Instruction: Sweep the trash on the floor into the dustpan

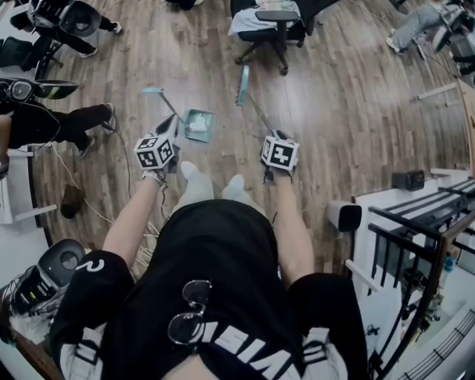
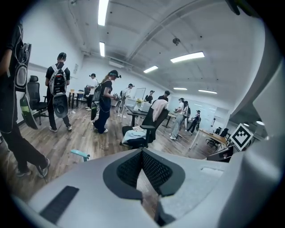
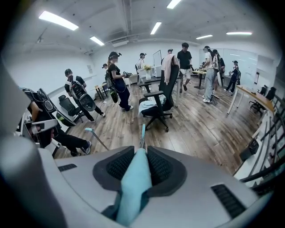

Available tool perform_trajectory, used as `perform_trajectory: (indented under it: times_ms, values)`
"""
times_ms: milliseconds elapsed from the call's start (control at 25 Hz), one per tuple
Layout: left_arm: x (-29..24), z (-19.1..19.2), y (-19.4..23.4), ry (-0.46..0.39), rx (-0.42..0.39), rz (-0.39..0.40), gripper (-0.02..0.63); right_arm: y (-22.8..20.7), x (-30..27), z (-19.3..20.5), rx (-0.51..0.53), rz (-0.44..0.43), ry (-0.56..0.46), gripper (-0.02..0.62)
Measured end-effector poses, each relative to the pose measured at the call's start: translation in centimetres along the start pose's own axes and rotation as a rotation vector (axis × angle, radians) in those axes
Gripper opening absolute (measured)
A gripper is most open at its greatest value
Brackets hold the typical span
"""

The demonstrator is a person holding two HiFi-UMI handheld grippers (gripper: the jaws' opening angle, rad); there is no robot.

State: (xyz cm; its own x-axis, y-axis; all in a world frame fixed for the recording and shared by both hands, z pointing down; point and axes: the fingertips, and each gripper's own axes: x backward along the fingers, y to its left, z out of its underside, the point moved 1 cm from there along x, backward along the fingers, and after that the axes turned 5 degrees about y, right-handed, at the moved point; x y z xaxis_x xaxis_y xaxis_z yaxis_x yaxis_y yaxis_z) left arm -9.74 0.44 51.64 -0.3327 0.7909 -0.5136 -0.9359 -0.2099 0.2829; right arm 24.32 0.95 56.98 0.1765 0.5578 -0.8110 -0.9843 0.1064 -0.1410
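the sweeping is looking nearly done: one white piece of trash (image 1: pixel 197 128) is lying inside the one teal plastic dustpan (image 1: pixel 206 116) on the wooden floor (image 1: pixel 334 96), just ahead of the person's feet. i am seeing no more trash. the right gripper (image 3: pixel 141 156) jaws are clamping the one teal-handled broom (image 1: pixel 256 110); the left gripper (image 2: pixel 142 156) jaws are pressing together on nothing.

Office chair (image 1: pixel 271 30), sunglasses (image 1: pixel 189 310), bystanders (image 2: pixel 103 104) standing.

Even, bright light comes from ceiling strip lights (image 2: pixel 103 11), with a faint sheen on the wooden floor (image 1: pixel 334 111) — every view bulges fisheye, both gripper views darken at the corners, and the right gripper (image 3: pixel 139 169) blurs near the lens.
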Motion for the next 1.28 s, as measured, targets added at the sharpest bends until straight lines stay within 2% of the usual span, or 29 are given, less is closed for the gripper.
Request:
perform_trajectory:
  times_ms: [320,640,1160,1280]
  values:
    - [-0.4,0.4,0.4,0.006,0.008,-0.006,-0.002,-0.3,-1.2,0.5,0.005,-0.008,0.002,0.083]
    - [-0.9,0.8,1.0,0.009,0.011,-0.009,-0.002,0.8,-2.1,1.4,-0.029,-0.057,0.052,0.083]
    - [-1.4,0.2,0.7,0.009,0.019,-0.015,-0.002,-0.4,-2.4,0.2,0.006,-0.023,0.039,0.083]
    - [-1.5,-0.2,0.8,0.008,0.022,-0.014,-0.002,0.1,-2.5,-0.3,0.000,-0.042,0.038,0.084]
